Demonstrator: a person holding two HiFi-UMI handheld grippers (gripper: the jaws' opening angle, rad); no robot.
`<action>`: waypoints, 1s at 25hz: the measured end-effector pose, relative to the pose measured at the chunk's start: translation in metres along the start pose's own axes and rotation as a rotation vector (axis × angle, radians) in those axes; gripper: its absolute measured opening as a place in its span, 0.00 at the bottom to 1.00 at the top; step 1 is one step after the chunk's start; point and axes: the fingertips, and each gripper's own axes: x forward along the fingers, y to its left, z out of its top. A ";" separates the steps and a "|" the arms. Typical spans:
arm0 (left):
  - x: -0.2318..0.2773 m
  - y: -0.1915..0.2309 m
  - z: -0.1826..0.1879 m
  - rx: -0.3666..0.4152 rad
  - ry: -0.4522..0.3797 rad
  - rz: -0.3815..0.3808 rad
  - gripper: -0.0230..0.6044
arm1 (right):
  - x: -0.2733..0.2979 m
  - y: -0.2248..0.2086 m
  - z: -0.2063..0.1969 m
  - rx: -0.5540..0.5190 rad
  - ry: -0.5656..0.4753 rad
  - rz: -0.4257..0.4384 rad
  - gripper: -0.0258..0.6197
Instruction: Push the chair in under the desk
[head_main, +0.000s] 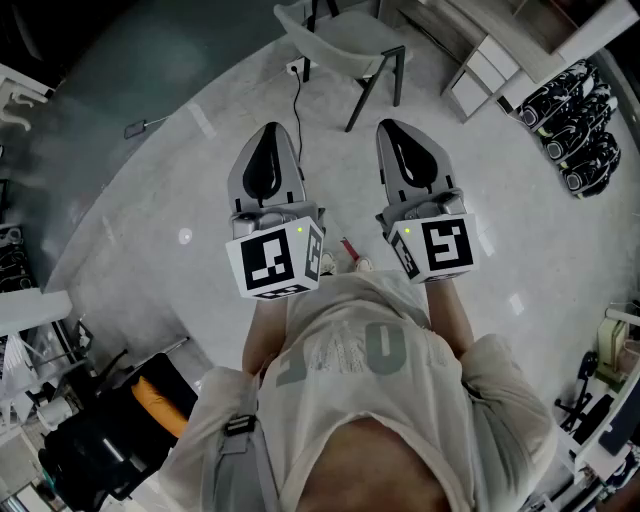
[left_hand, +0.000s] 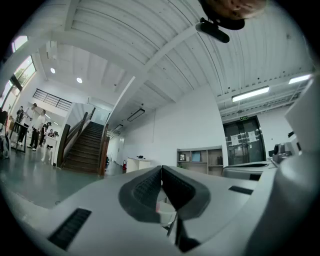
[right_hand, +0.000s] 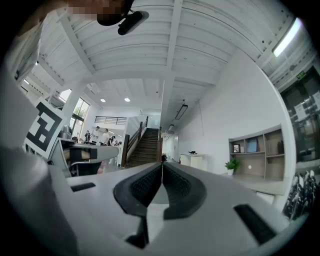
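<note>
Both sets of fingers closed tight, nothing held. The left gripper (head_main: 272, 130) shows its dark pads meeting in one thin seam in the left gripper view, and the right gripper (head_main: 391, 126) shows the same in the right gripper view, empty too. I hold both grippers level and side by side, marker cubes toward my chest, tips pointing at the chair (head_main: 342, 38). The chair is grey with dark legs and stands upright on the pale floor (head_main: 180, 190), ahead of both grippers and well apart from them — no contact. A black cable (head_main: 297, 105) runs over the floor from just beside the chair toward my left gripper. Near the chair, on my right gripper's side, there is a white drawer unit (head_main: 482, 72), and beyond that, farther from the chair, a row of black-and-white gear (head_main: 578, 110), too small to name. The table for the chair I can't make out in any view. Past the closed fingers (left_hand: 145, 189), the left gripper view shows a staircase (left_hand: 84, 150) and an open shelf unit (left_hand: 200, 159) by a white wall — the right gripper view shows a potted plant (right_hand: 231, 165).
</note>
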 end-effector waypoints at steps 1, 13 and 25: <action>0.001 0.001 0.000 0.002 0.000 -0.002 0.06 | 0.001 0.000 0.000 -0.005 0.004 0.000 0.07; 0.017 0.037 -0.007 -0.011 0.018 -0.029 0.06 | 0.021 0.006 -0.006 -0.011 0.022 -0.062 0.07; 0.056 0.118 -0.041 -0.092 0.059 0.014 0.06 | 0.051 -0.010 -0.037 -0.072 0.110 -0.167 0.07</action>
